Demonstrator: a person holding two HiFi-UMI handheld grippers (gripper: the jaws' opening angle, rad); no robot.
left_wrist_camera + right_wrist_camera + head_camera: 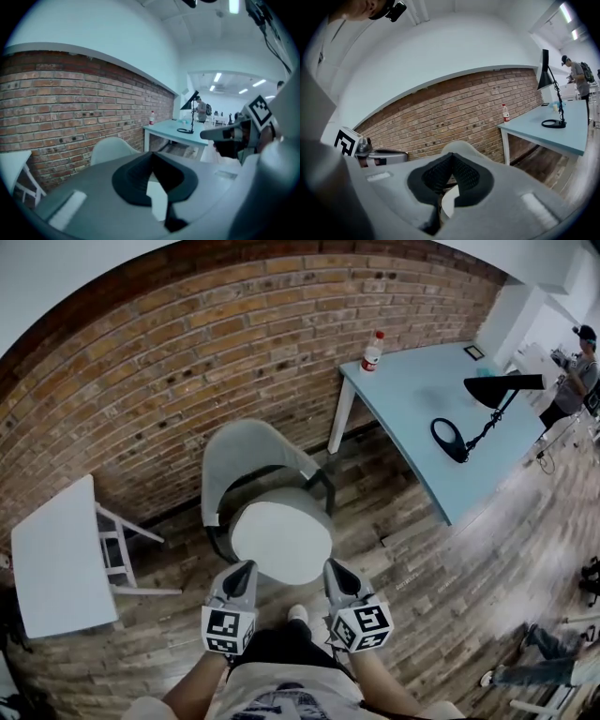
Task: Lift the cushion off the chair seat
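A round white cushion (281, 538) lies on the seat of a pale grey shell chair (246, 454) that stands against the brick wall. My left gripper (245, 565) is shut and hovers at the cushion's near left edge. My right gripper (333, 564) is shut too, at the cushion's near right edge. Neither has anything between its jaws. In the left gripper view the chair back (110, 149) rises beyond the closed jaws, and a strip of white cushion (157, 199) shows through them. The right gripper view shows the chair back (461, 147) and a sliver of cushion (450, 201).
A small white side table (56, 559) stands to the chair's left. To the right is a light blue desk (422, 399) with a black lamp (487, 404) and a bottle (372, 352). A person (579, 371) stands at the far right. The floor is wood planks.
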